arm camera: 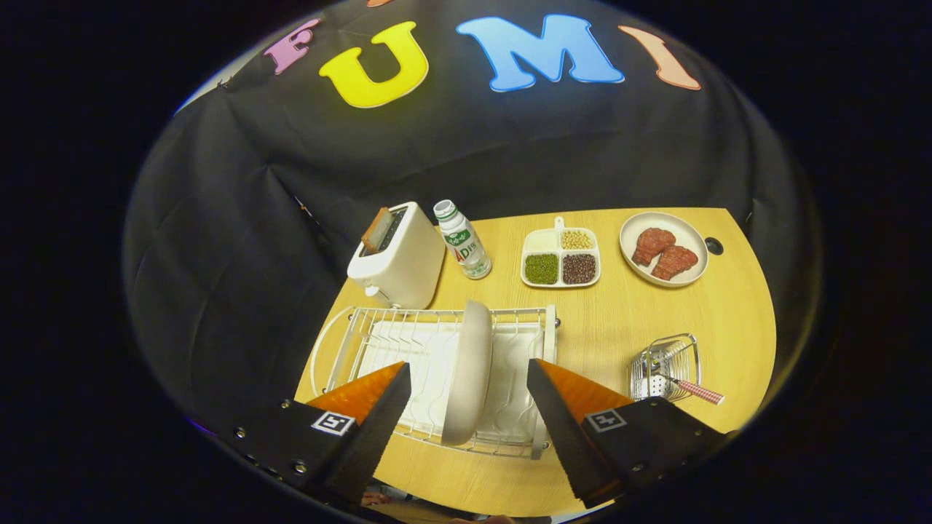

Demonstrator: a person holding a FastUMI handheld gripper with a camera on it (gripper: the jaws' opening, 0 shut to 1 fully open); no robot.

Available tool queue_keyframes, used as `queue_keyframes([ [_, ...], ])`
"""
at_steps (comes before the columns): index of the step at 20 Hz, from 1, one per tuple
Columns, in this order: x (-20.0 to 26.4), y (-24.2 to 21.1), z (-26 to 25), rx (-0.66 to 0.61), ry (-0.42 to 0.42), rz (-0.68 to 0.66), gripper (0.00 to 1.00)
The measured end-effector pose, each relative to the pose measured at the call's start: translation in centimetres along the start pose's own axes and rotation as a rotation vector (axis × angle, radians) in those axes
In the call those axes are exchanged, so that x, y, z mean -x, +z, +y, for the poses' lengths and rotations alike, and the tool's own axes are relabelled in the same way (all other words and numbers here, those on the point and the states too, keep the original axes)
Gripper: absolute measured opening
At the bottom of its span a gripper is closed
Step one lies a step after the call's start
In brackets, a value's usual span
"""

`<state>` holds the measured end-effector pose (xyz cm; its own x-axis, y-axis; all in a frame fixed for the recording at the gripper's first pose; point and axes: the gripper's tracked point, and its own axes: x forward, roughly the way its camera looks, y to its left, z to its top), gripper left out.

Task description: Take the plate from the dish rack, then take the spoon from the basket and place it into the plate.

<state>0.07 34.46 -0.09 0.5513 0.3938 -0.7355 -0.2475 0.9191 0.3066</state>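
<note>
Gripper [466, 378] fingers spread wide, holding nothing, both clear of the plate [468, 371]. Plate stands on edge in the dish rack [349, 349], roughly mid-rack, sitting between the fingers with a gap on each side

Step in hand looks like the plate grab, not yet closed. To do it well: keep the plate rim centred between the fingers, come in low enough that both pads land on the flat faces and not on the curved lip, then squeeze and lift straight up out of the wire slots. Tilting sideways would likely snag it on the rack wires

Orientation: plate is edge-on to the camera, faces looking left and right toward each finger, long axis running away from the gripper toward the toaster [397, 256] and bottle [463, 239], slight lean at the top

Spoon [695, 391] lies in the wire basket [664, 367] to the right of the rack, checked handle poking out to the right, well apart from the fingers. That comes after the plate
</note>
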Motion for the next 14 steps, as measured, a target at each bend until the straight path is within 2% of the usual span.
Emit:
queue_keyframes([
  [9, -6.6, -2.2, -1.9, -0.077, -0.149, 0.129, 0.99],
  [14, -8.6, -3.5, -2.7, -0.024, -0.257, 0.17, 0.97],
])
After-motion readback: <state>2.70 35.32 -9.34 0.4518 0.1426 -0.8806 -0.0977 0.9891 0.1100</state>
